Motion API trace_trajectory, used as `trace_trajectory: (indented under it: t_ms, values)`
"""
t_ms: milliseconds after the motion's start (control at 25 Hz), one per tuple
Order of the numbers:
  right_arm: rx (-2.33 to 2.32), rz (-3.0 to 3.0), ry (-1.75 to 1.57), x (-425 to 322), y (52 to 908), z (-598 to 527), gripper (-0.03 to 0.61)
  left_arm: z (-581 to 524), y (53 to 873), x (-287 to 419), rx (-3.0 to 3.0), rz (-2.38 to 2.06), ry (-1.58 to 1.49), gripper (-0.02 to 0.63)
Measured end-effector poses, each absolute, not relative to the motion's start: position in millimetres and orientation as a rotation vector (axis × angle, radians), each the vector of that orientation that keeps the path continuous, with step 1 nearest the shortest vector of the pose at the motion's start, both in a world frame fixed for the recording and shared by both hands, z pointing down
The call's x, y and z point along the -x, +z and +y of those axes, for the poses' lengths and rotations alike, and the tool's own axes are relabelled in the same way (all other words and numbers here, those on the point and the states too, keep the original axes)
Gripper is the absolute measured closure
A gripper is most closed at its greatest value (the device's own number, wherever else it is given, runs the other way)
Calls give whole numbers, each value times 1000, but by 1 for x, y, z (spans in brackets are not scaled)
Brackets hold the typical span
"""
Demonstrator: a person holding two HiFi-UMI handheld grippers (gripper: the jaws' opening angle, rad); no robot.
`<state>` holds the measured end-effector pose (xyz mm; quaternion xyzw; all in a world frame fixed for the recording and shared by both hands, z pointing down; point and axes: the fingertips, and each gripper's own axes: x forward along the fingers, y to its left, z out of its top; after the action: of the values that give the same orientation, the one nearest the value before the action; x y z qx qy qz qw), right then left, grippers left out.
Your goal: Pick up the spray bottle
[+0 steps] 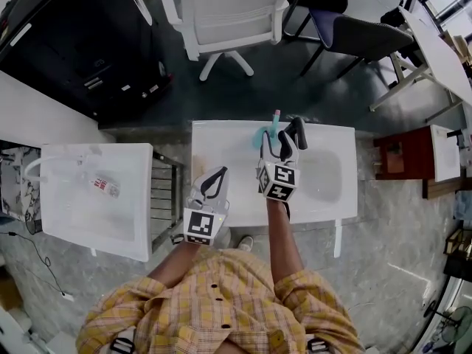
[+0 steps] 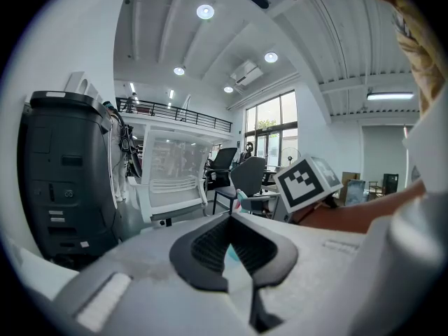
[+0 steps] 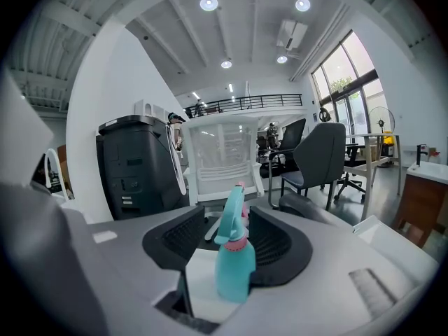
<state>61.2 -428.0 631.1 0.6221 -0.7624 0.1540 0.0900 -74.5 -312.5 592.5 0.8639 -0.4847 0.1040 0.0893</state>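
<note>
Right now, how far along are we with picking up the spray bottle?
Done: the right gripper is open around the spray bottle. In hand: nothing gripped yet; the bottle stands upright on the table. Still to do: close on it and lift. The left gripper is shut and empty.

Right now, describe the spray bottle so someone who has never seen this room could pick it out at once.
Find the white table straight ahead of the person, with a white chair beyond it. Near its far edge, a small spray bottle stands upright between the open jaws of the right gripper. It is teal with a pink collar and nozzle tip, the only coloured thing on that table.
</note>
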Motion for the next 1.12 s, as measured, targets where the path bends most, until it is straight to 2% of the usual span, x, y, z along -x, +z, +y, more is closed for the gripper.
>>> trace_trajectory:
  t_ms: [360,520,1120]
  values:
    - [-1859,-2203,464,-62,648,-447,413,-314,595,82,-2562,-1455,321,615]
    - [-1880,-2139,452,-67,652,-453,495,-311,596,86,-2552,-1458,329,615]
    - [-1865,-2177,409,-77,629,-439,492,-303,584,78,-2567,-1467,303,615]
